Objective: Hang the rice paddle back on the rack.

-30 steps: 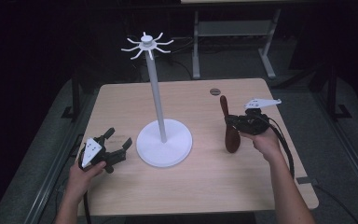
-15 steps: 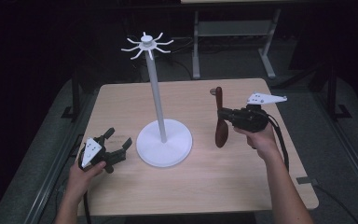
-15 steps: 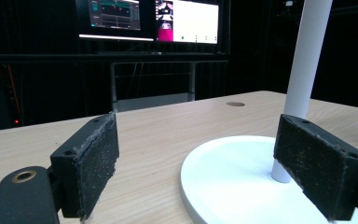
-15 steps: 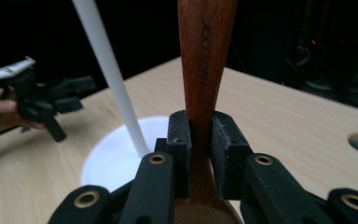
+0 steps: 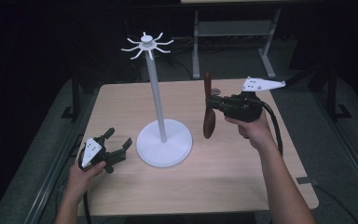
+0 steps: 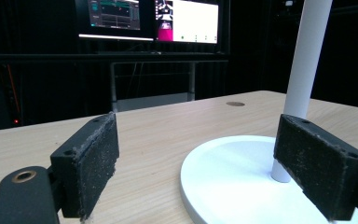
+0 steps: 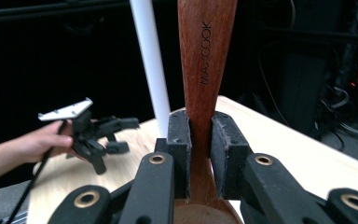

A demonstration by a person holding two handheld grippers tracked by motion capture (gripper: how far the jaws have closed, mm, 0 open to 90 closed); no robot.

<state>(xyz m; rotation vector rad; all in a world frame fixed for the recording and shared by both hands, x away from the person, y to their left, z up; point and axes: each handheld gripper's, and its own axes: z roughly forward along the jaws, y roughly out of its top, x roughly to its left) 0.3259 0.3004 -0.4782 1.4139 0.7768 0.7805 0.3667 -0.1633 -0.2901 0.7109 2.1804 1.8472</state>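
Left gripper [image 5: 116, 148]: rested on the pale wooden table [image 5: 242, 186], jaws spread, nothing between. White round-based hook stand [image 5: 163, 144]: placed at centre. Dark brown wooden spoon [image 5: 209, 109]: held upright above the table, pinched by the right gripper [image 5: 216, 101].

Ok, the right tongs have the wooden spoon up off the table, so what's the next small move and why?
Probably lift the wooden spoon higher and carry it toward the hooks atop the white stand. The right tongs are clamped on its handle, and in the high view it hangs upright, well below the hooks and off to the side of the pole. The left tongs rest open by the base.
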